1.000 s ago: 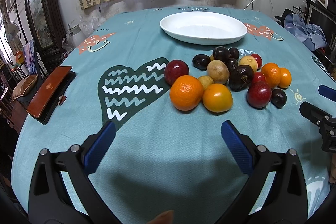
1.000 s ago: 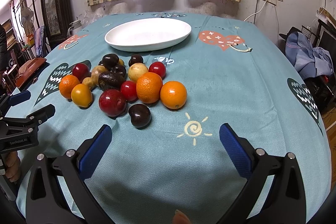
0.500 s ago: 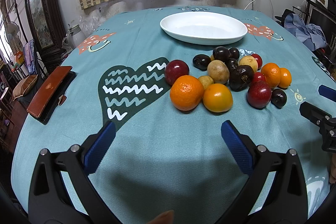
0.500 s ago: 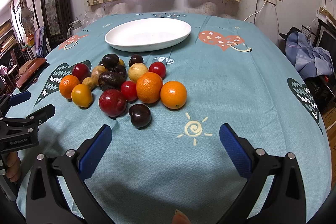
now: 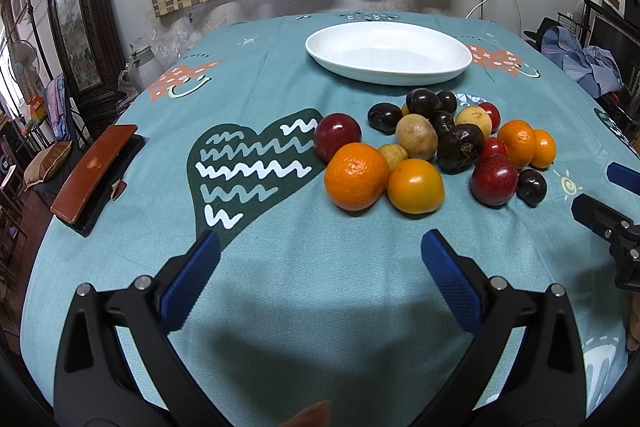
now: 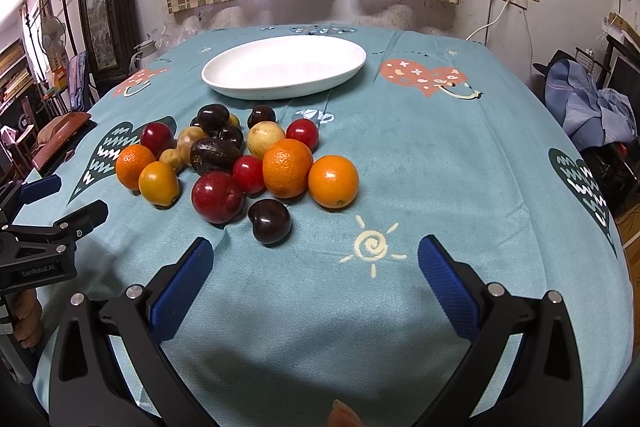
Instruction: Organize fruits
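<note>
A pile of fruit lies on the teal tablecloth: oranges [image 5: 356,175] [image 6: 333,181], red plums [image 5: 494,179] [image 6: 218,197], dark plums [image 6: 269,221] and yellowish fruits [image 5: 416,137]. An empty white oval plate [image 5: 389,51] [image 6: 284,67] sits beyond the pile. My left gripper [image 5: 320,267] is open and empty, in front of the pile's left side. My right gripper [image 6: 316,271] is open and empty, in front of the pile's right side. Each gripper shows at the edge of the other's view [image 5: 612,203] [image 6: 52,203].
A brown case on a black base [image 5: 94,175] lies at the table's left edge. Furniture and a framed picture [image 5: 76,31] stand at the left. Clothes [image 6: 592,107] are piled at the right, off the table. Curtains hang behind.
</note>
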